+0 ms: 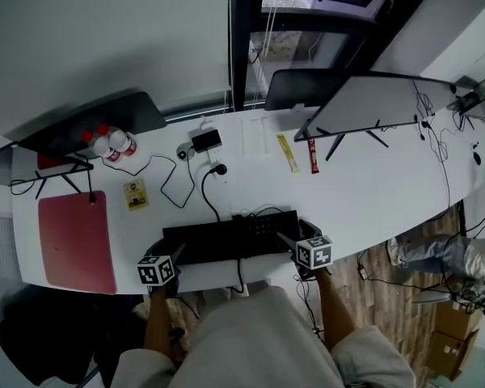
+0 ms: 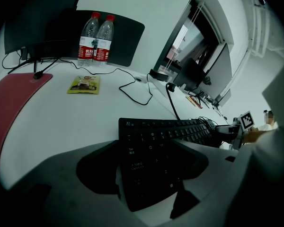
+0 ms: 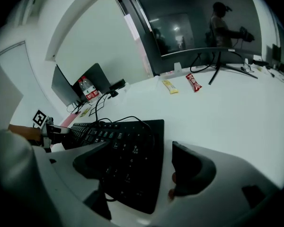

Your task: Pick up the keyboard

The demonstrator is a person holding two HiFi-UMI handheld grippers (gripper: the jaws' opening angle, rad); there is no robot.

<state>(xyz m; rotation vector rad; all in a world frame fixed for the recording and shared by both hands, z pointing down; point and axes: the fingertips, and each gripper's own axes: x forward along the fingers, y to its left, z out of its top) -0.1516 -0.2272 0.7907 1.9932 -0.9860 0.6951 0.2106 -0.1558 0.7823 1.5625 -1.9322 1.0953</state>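
The black keyboard point(image 1: 230, 238) lies flat on the white table point(image 1: 372, 192), close to its front edge. My left gripper point(image 1: 171, 259) is at the keyboard's left end, my right gripper point(image 1: 295, 245) at its right end. In the left gripper view the keyboard's point(image 2: 151, 150) near left corner sits between the spread jaws of the left gripper point(image 2: 144, 174). One jaw is beside the end edge and the other is over the keys. In the right gripper view the keyboard point(image 3: 128, 155) lies between the right gripper's point(image 3: 137, 174) jaws. A strip of white table shows between its end and the right jaw.
The keyboard's cable point(image 1: 206, 196) runs back to a plug. A red mat point(image 1: 73, 241) lies at the left. Two water bottles point(image 1: 113, 144) and a yellow packet point(image 1: 135, 194) are behind it. Monitors point(image 1: 372, 103) stand along the back, with snack bars point(image 1: 288, 153) in front.
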